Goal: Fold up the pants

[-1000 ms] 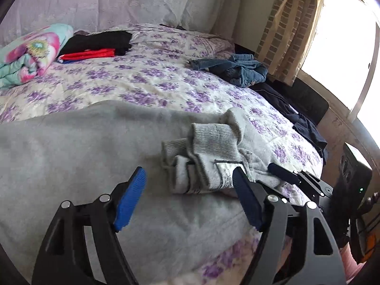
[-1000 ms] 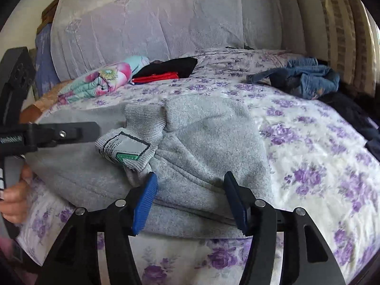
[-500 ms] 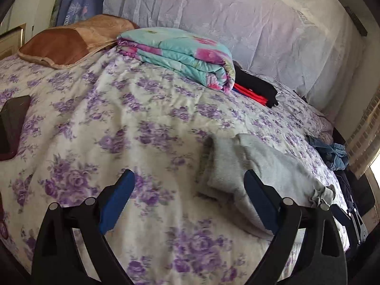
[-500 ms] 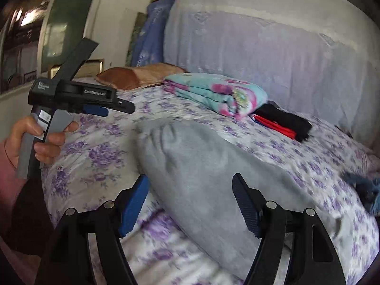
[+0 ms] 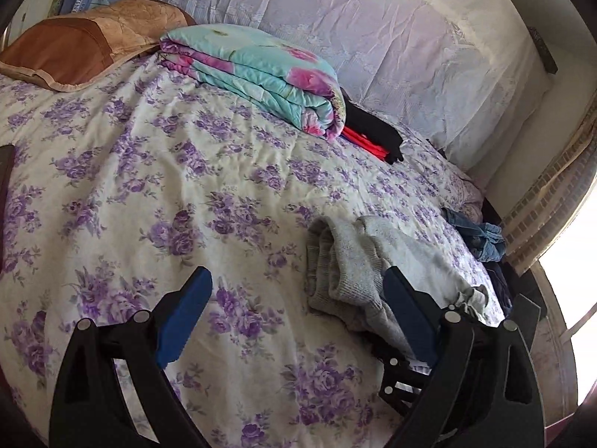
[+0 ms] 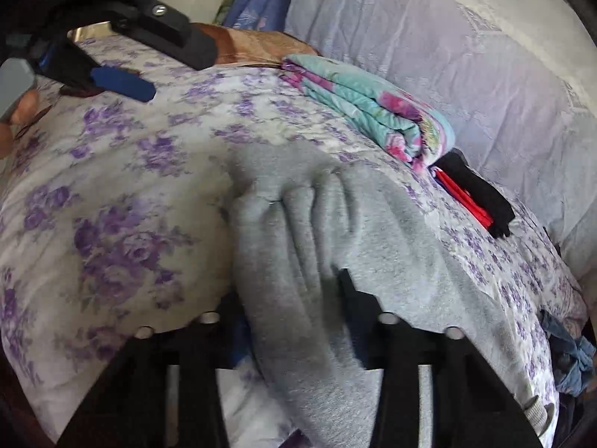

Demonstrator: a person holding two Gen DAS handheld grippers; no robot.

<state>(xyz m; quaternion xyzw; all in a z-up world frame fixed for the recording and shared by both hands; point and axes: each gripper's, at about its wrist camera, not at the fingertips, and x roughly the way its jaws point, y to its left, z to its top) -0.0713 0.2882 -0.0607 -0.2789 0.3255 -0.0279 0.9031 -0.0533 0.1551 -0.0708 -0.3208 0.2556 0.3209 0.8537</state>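
Note:
The grey sweatpants (image 5: pixel 358 261) lie folded on the floral bedspread (image 5: pixel 186 171), to the right in the left wrist view. My left gripper (image 5: pixel 294 310) is open and empty over the bare bedspread, its right finger beside the pants' folded edge. In the right wrist view the grey pants (image 6: pixel 321 231) bunch into ridges between my right gripper's fingers. The right gripper (image 6: pixel 294 298) is shut on this fold near the bed's front edge; its pads are hidden by the cloth. The left gripper (image 6: pixel 123 82) shows at upper left there.
A folded turquoise floral blanket (image 5: pixel 261 74) and black and red clothes (image 5: pixel 373 134) lie toward the headboard. A brown pillow (image 5: pixel 74 44) sits at the far left. Blue jeans (image 5: pixel 477 235) lie crumpled at the bed's right edge. A dark flat object (image 5: pixel 5 186) lies at the left.
My right gripper has moved in and closed on the grey pants, bunching the cloth. My left gripper has shifted slightly nearer the folded edge and stays open.

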